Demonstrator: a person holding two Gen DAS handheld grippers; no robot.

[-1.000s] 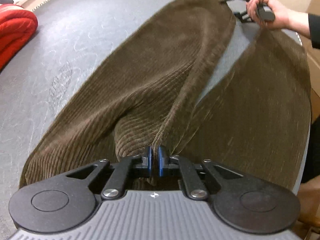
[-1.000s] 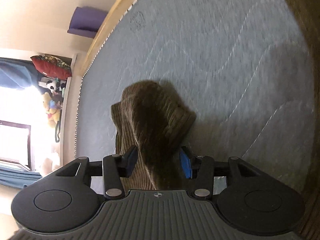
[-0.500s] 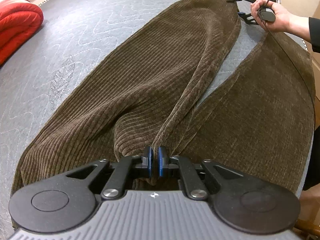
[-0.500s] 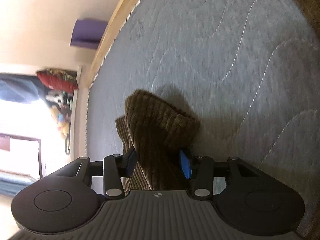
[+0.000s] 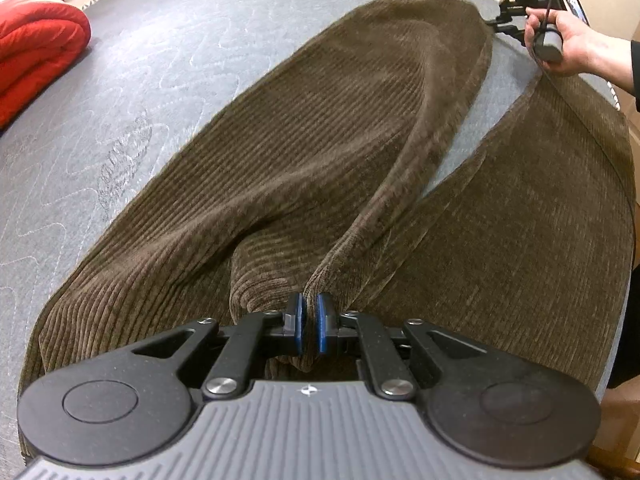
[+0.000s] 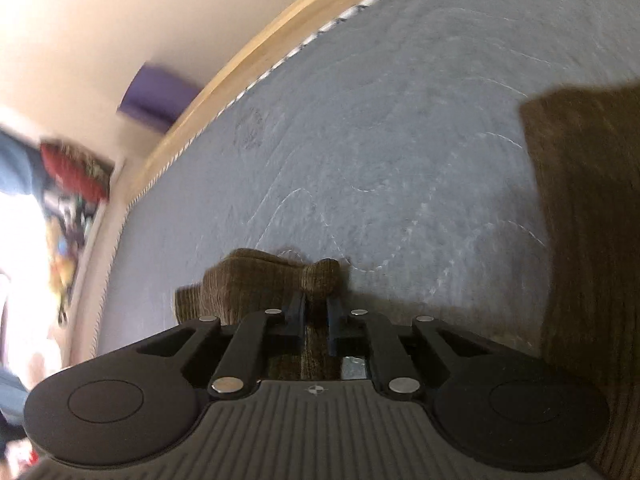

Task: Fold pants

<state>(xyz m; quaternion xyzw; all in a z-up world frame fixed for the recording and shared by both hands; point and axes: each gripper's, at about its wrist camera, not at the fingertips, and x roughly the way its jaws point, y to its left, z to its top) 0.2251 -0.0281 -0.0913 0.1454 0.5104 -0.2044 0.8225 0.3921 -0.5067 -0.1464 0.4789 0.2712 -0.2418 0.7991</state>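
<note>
Brown corduroy pants (image 5: 320, 152) lie spread flat on a grey quilted mattress (image 5: 168, 64), the two legs running away toward the far edge with a narrow wedge of mattress showing between them. The left tongs (image 5: 310, 322) are pressed together on a raised fold of the fabric at the near end, where the legs meet. At the far end a hand (image 5: 568, 46) holds the right tongs (image 6: 316, 312) at the cuff of one leg; their jaws are closing, with a bunched bit of that cuff between the pads and poking out past the tips. A red folded blanket (image 5: 36, 56) sits on the mattress, well apart from the pants, and a wooden bed frame (image 6: 256, 60) borders the mattress
</note>
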